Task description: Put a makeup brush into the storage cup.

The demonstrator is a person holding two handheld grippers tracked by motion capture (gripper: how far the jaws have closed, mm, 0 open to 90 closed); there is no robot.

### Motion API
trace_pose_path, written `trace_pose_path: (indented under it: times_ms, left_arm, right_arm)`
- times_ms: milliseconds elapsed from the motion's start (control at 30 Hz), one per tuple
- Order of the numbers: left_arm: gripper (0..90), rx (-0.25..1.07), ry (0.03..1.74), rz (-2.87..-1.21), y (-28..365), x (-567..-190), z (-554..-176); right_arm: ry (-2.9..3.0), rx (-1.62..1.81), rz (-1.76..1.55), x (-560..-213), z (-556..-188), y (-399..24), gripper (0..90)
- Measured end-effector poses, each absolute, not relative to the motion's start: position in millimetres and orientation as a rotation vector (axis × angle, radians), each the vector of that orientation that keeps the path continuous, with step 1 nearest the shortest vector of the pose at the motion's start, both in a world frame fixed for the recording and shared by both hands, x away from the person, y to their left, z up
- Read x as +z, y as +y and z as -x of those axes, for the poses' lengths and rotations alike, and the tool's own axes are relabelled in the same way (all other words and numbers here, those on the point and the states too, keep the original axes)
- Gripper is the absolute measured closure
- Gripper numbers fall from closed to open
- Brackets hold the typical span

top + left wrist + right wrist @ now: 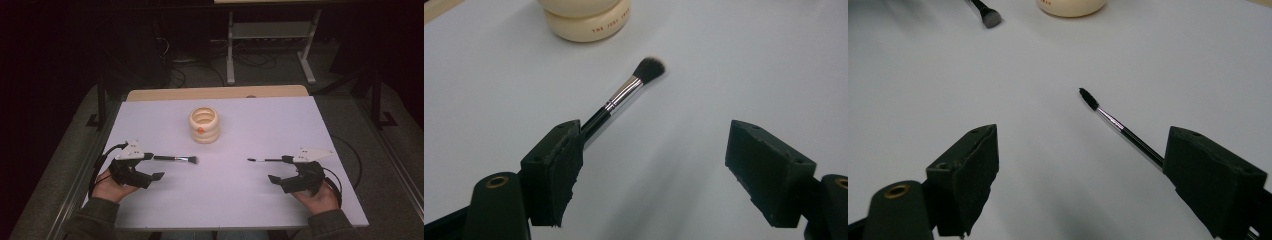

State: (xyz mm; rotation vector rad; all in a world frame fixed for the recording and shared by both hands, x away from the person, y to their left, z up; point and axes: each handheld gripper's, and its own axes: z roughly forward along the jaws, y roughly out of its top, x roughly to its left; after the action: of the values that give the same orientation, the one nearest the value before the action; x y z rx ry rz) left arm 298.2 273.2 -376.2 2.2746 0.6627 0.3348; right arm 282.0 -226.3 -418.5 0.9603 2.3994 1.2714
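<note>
Table (150,120): one white sheet, edges grey with rails; room behind it is dark and hard to make out.

Holder (204,125): one, cream, ribbed in stacked rings, open top, small orange mark on its near side. It stands ahead of both grippers, between them and well apart from each. In the left gripper view (586,22) its top is cut off by the frame; small red lettering on the base is too small to read.

Left gripper (150,165): one, in the person's left hand, jaws wide apart, clasping nothing. Right gripper (280,170): one, in the right hand, jaws equally wide, also holding nothing.

Brushes: two, both lying flat on the table.
- Brush (176,159): black handle, silver ferrule, dark rounded tuft. It lies just beside the left gripper's far jaw, tuft pointing away toward the right gripper. In the left gripper view (629,90) that jaw hides the handle end; contact cannot be judged.
- Thin brush (264,160): slim black handle, silver neck, tiny dark tip. It lies at the right gripper's far jaw, tip pointing toward the left gripper. In the right gripper view (1120,129) the jaw covers its rear end.
</note>
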Motion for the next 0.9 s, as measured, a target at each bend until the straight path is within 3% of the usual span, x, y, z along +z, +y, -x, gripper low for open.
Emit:
trace_pose_path:
  times_ms: [267, 900]
  left_arm:
    - [18.2, 0.327, 0.646, -2.314, 270.7, -375.8, -319.4]
    - [23.6, 0.304, 0.575, -2.471, 247.7, -379.7, -359.4]
  right_arm:
    - [2.409, 1.267, -0.951, -417.8, -282.3, -226.1, 13.7]
    - [2.422, 1.247, -0.915, -413.5, -282.9, -223.4, 14.8]
